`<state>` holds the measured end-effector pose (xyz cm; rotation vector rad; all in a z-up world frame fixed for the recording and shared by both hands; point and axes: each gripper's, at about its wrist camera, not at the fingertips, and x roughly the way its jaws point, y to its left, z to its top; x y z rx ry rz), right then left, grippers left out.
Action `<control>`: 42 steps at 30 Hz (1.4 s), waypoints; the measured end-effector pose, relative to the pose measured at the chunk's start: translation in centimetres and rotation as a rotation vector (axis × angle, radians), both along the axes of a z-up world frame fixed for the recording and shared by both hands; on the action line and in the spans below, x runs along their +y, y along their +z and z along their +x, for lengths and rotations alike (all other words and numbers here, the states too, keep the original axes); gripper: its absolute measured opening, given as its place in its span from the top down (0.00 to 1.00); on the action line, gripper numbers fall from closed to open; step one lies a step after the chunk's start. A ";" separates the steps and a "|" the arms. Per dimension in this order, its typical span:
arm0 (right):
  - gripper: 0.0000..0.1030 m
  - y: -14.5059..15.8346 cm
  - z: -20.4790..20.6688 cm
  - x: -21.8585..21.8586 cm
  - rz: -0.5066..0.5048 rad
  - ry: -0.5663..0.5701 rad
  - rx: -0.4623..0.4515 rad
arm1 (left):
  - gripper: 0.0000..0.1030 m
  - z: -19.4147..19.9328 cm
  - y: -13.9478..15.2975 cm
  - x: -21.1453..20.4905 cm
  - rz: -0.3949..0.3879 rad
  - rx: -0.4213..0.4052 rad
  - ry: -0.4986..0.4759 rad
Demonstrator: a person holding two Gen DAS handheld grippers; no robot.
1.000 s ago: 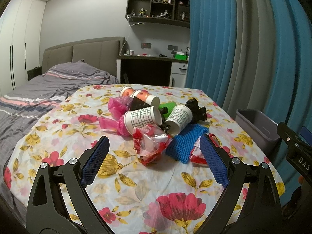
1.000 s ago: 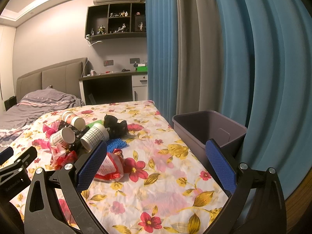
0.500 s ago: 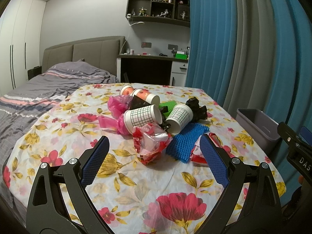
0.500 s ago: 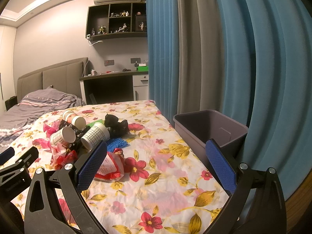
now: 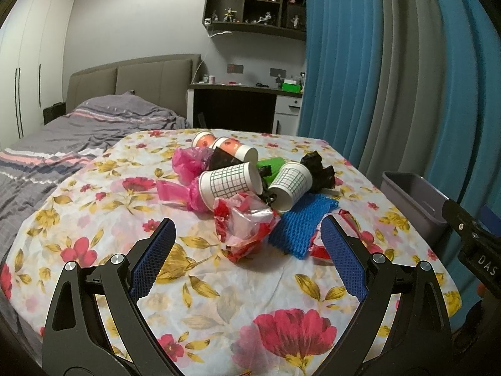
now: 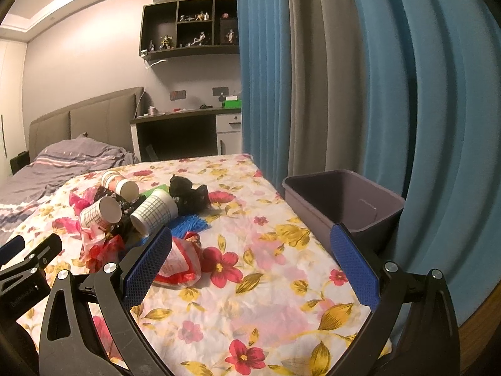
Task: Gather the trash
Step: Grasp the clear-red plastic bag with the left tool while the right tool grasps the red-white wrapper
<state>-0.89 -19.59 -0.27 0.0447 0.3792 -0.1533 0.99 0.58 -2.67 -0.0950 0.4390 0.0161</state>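
Risks first: the trash is one tangled pile (image 5: 250, 194) mid counter (image 5: 219, 288), so a grab at the crinkled red wrapper (image 5: 244, 228) likely drags the grid cup (image 5: 231, 181) or second grid cup (image 5: 291, 185) along; both lie on their sides and could roll toward the edge. The blue mesh (image 5: 303, 225) is soft and flat, so the tongs may pinch the floral cloth with it and tug everything. The red-white packet (image 6: 180, 261) sits just past the right tongs' left finger and looks slippery. The bin (image 6: 344, 203) stands off the counter's edge at 3 o'clock, low beside the curtain (image 6: 407, 94); a short drop would miss it. Nothing visible inside the bin, so the task looks barely begun. Pose: left tongs (image 5: 247, 257) spread wide, empty, hovering above the near counter, aimed at 12 o'clock at the pile, wrapper between the fingers' line of sight. Right tongs (image 6: 250, 263) also spread wide, empty, level, pointed between pile and bin.
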 end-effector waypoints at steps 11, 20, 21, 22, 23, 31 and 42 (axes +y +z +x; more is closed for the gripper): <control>0.12 -2.8 3.8 3.8 -0.018 0.162 0.092 | 0.10 1.0 -0.7 3.5 -0.022 0.018 0.073; 0.23 -4.8 8.1 6.2 -0.006 0.227 0.214 | 0.10 2.3 -0.8 5.5 -0.038 0.028 0.101; 0.26 -5.1 8.6 6.2 -0.010 0.230 0.231 | 0.10 2.4 -0.9 5.5 -0.036 0.030 0.097; 0.27 -5.3 9.0 6.4 -0.012 0.236 0.249 | 0.10 2.6 -1.0 5.5 -0.034 0.034 0.091; 0.28 -5.5 9.2 6.5 -0.013 0.240 0.261 | 0.10 2.8 -1.0 5.4 -0.033 0.038 0.086; 0.49 -7.0 11.2 6.8 0.002 0.281 0.379 | 0.10 4.0 -1.6 5.0 -0.039 0.066 0.054; 0.98 -7.9 11.3 6.9 -0.019 0.302 0.407 | 0.10 4.8 -2.2 4.1 -0.046 0.100 0.016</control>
